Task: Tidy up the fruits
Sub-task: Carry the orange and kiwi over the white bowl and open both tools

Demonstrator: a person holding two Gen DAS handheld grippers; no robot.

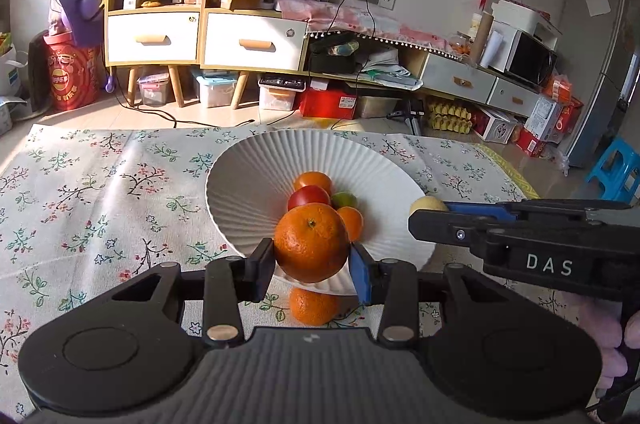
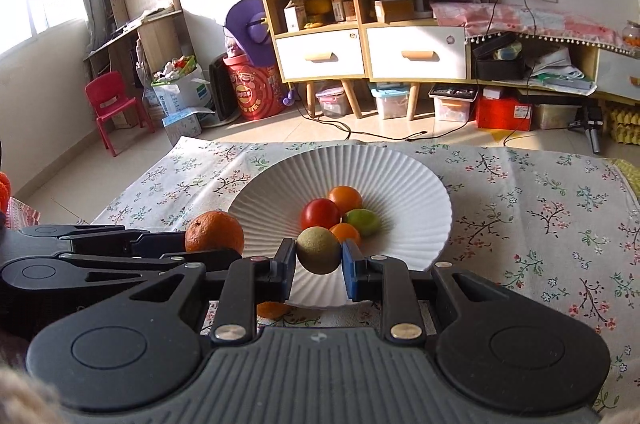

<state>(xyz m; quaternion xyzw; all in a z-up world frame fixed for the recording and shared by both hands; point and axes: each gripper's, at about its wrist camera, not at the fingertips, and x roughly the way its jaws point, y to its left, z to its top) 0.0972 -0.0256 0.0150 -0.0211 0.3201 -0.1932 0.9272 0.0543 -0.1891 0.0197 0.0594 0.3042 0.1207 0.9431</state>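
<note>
My left gripper (image 1: 312, 260) is shut on a large orange (image 1: 311, 242), held just above the near rim of a white ribbed plate (image 1: 248, 192). My right gripper (image 2: 319, 262) is shut on a small brownish-green round fruit (image 2: 319, 250) over the same rim. In the plate lie an orange (image 2: 345, 198), a red fruit (image 2: 320, 213), a green fruit (image 2: 363, 222) and a small orange (image 2: 346, 233). Another orange (image 1: 314, 306) sits on the cloth below the plate's near edge. The two grippers hang side by side, the right gripper (image 1: 424, 214) to the right of the left one.
The plate stands on a floral tablecloth (image 1: 100, 204) that covers the table. A person's hand (image 1: 608, 336) grips the right tool's handle. Beyond the table's far edge are a tiled floor, shelves with drawers, storage boxes and a blue stool (image 1: 616, 168).
</note>
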